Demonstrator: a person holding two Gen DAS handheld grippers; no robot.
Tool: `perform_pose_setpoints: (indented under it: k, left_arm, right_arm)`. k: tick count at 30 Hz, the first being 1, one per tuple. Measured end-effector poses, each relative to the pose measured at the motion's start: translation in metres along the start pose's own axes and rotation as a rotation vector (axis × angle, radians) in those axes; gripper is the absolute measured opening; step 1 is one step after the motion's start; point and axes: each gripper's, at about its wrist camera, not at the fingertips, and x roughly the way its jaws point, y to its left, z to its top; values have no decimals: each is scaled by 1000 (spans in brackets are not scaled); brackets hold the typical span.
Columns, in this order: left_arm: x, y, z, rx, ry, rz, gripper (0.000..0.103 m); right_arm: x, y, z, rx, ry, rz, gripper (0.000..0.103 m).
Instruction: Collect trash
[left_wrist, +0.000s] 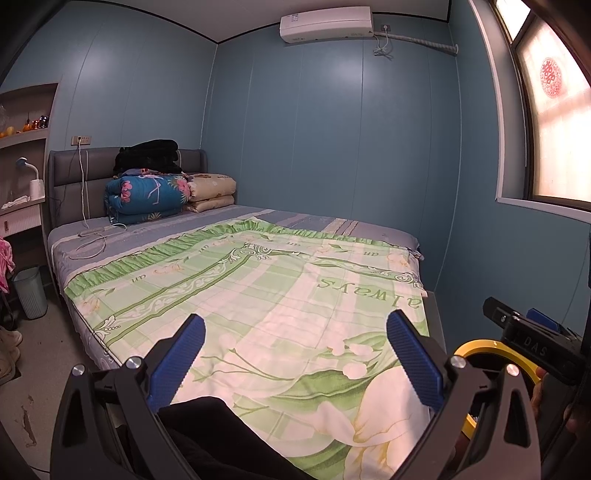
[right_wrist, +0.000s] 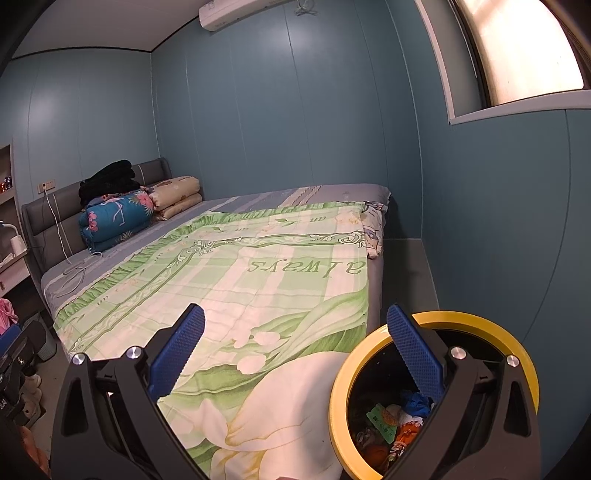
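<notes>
A trash bin with a yellow rim stands at the bed's near right corner, with several coloured wrappers and scraps inside. Its rim also shows in the left wrist view. My right gripper is open and empty, its right finger over the bin's mouth. My left gripper is open and empty above the foot of the bed, which has a green floral cover. The right gripper's black body shows at the right of the left wrist view. I see no loose trash on the cover.
Folded quilts and a black garment lie at the headboard. A white cable lies on the mattress. A grey-blue bin stands on the floor left of the bed, by shelves and shoes. Blue walls close in the far side and right.
</notes>
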Motion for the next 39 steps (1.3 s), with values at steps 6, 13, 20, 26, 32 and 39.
perform_pose_setpoints:
  k: [6, 13, 20, 26, 32, 39]
  left_arm:
    - [2, -1, 0, 2, 3, -1, 95]
    - [5, -3, -2, 3, 17, -7, 95]
    - [9, -4, -3, 5, 30, -15, 95]
    - [12, -4, -3, 4, 41, -12, 95]
    - [10, -5, -5, 4, 36, -16, 95]
    - [10, -6, -5, 8, 43, -16, 95]
  right_arm:
    - [0, -2, -1, 4, 3, -1, 95]
    - [1, -3, -3, 10, 13, -6, 95]
    - [1, -5, -4, 20, 16, -13, 95]
    - [2, -4, -4, 24, 25, -14, 95]
    - [4, -3, -3, 31, 36, -15, 95]
    - [5, -4, -3, 31, 37, -14, 95]
